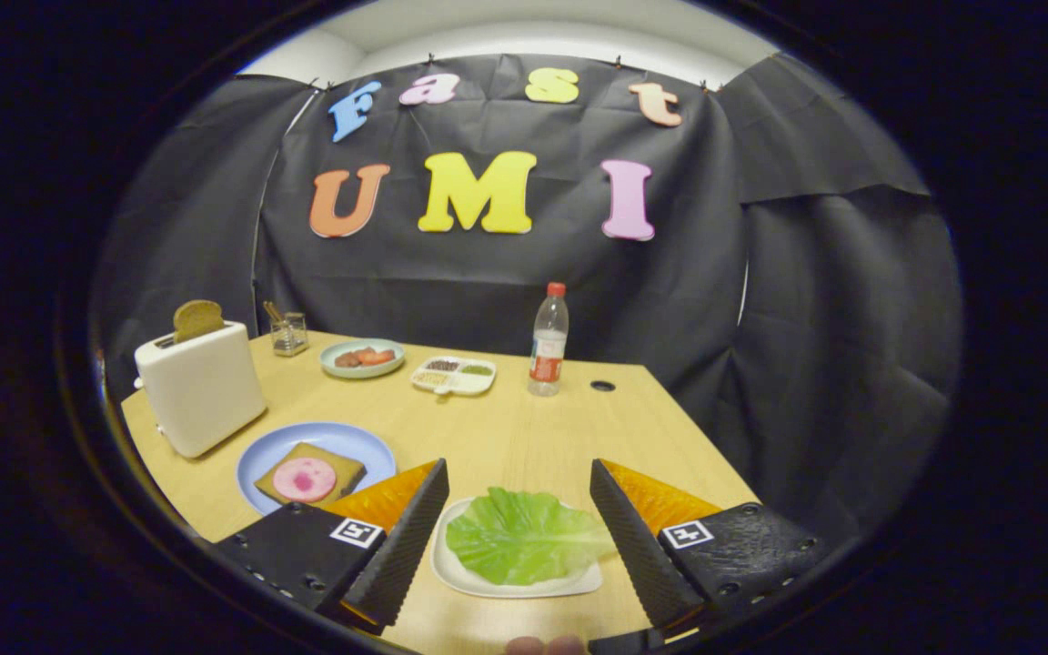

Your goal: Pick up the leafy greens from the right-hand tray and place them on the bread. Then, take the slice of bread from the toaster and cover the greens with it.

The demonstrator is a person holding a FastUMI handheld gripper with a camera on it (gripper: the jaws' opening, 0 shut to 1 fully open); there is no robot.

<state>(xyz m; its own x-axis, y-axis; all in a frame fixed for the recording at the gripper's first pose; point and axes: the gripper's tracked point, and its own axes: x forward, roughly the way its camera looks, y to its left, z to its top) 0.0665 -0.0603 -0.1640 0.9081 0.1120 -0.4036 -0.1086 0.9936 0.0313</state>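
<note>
Between the spread fingers — a green lettuce leaf [524, 537] on a white tray [451, 573].
The gripper [518, 480] stands open, gripping nothing — 1 bread slice [197, 319] pokes from the toaster [199, 388].

the leafy greens [524, 535] are a bright, light green with paler veins, lying on a white tray [456, 575] between the spread fingers of the gripper [518, 489]. the bread [338, 471] is brown, topped by a pink round slice with a darker pink blotch [304, 478], on a pale blue plate [280, 448]. the toaster [200, 387] is cream-white, and the slice in it [197, 319] is brown. the table [506, 428] is light wood-grain. farther back: a pale green plate [361, 357] (reddish-brown bits on it), a white divided dish [453, 375], and a clear bottle [548, 340] with a red cap and red label.
</note>
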